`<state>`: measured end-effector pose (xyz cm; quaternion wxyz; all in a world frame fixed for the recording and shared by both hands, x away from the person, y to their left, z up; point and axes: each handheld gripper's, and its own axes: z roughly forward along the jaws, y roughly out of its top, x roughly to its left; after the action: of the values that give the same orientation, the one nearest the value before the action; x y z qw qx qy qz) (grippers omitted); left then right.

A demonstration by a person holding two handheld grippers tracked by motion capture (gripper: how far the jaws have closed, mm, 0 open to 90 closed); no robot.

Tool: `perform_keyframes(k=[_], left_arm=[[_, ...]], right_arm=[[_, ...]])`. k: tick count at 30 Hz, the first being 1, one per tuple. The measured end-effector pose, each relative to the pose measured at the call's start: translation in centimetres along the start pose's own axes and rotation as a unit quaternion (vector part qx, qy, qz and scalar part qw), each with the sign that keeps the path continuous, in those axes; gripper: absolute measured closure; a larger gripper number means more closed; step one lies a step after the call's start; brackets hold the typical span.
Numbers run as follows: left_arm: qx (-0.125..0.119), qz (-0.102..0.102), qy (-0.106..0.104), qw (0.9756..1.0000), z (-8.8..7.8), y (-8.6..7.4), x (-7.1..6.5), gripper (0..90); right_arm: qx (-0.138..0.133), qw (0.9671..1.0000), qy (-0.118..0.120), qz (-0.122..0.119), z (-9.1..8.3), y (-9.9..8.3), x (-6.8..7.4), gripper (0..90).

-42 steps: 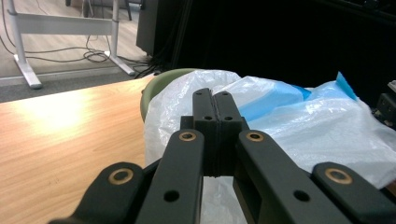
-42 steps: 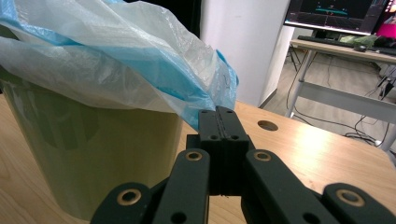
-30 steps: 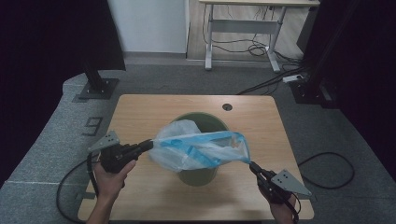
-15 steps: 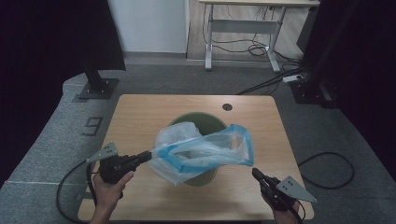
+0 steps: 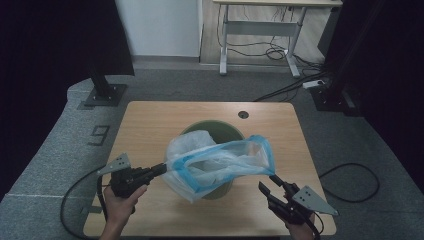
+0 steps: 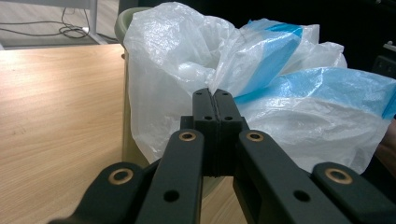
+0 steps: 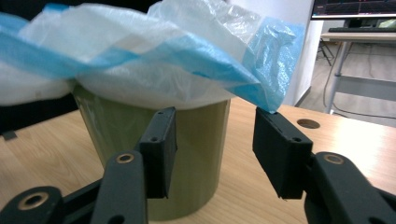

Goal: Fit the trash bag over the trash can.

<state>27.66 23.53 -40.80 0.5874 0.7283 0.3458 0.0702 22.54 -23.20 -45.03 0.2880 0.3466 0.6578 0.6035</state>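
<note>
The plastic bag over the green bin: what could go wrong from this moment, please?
1. Just the left hand-held gripper is shut on the plastic bag; the right hand-held gripper is open, with the blue edge merely at its jaw tip. That side may sag.
2. The bag is stretched askew above the green bin, not seated around its rim. It could slip off or bunch inside.
3. A strong pull on thin film pinched at one spot may tear it.

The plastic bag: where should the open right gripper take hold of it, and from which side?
Probably the blue rim of the plastic bag, approached from the person's side, below. That edge hangs free beyond the green bin, opposite the left gripper.
</note>
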Motion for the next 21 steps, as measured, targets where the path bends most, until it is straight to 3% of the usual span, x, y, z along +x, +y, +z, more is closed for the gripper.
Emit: perform_keyframes(k=[7, 16, 21], left_arm=[[0.0, -0.001, 0.0, 1.0, 0.0, 0.1, 0.1, 89.7], [-0.003, 0.002, 0.0, 1.0, 0.0, 0.2, 0.0, 89.7], [-0.004, 0.007, -0.004, 1.0, 0.2, 0.5, -0.4, 89.7]], right_arm=[[0.004, 0.9995, -0.012, 0.027, 1.1, 0.6, -1.1, 44.6], [-0.016, 0.9998, 0.005, 0.011, 0.7, 1.9, -0.6, 44.2], [-0.022, 0.9995, 0.02, 0.014, 1.1, 2.6, -0.5, 50.2]])
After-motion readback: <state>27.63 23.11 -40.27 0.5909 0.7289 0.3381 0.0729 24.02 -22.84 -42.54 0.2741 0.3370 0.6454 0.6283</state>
